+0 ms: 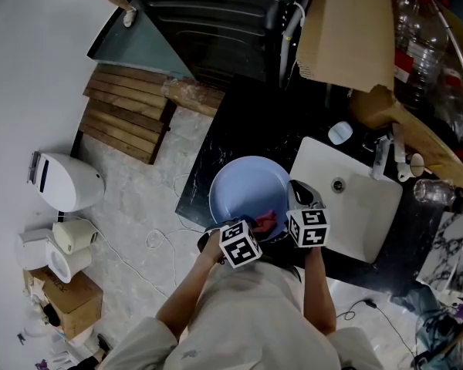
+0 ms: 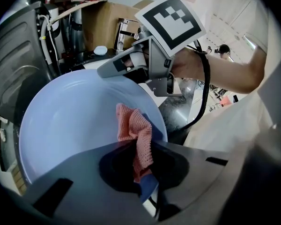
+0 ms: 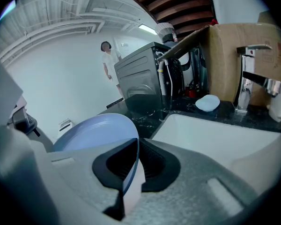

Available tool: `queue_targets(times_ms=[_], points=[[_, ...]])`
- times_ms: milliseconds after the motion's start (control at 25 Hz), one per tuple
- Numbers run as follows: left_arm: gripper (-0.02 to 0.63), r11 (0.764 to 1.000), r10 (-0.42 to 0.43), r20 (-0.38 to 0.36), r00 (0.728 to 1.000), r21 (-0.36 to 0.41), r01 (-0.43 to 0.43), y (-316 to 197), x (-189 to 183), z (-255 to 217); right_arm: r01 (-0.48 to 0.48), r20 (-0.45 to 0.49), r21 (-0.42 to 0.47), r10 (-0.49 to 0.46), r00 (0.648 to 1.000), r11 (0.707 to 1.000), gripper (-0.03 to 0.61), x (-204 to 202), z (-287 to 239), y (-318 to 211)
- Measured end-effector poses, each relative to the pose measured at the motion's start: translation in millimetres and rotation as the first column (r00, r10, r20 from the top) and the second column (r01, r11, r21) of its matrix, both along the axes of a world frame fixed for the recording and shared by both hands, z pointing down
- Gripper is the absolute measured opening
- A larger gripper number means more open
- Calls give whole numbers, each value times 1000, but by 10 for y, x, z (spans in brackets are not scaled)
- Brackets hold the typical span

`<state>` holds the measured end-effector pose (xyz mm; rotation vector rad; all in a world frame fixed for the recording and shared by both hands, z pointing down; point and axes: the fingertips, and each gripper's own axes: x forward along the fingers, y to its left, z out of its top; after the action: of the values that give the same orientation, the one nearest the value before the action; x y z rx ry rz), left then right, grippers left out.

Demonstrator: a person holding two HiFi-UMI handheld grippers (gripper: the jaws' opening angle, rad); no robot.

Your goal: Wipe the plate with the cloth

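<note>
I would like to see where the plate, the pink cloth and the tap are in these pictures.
plate (image 2: 70, 125): left gripper view, bare blue inner surface.
pink cloth (image 2: 136, 132): left gripper view, middle of the knitted fold.
tap (image 3: 245, 96): right gripper view, upright chrome body.

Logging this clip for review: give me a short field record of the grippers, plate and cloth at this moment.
left gripper: shut on cloth
right gripper: shut on plate rim
cloth: pink, draped against the plate's face
plate: pale blue, next to the white sink
wiping: cloth on plate, near its rim
</note>
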<state>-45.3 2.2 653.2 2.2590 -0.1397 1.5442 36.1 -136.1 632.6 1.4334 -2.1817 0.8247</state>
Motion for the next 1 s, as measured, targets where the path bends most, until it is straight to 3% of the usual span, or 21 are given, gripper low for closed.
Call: queue_targets(times_ms=[1000], points=[[34, 998, -49, 136, 989, 49, 42, -237, -553, -5, -1, -13, 0, 1, 1000, 1000, 18, 6, 9, -3]])
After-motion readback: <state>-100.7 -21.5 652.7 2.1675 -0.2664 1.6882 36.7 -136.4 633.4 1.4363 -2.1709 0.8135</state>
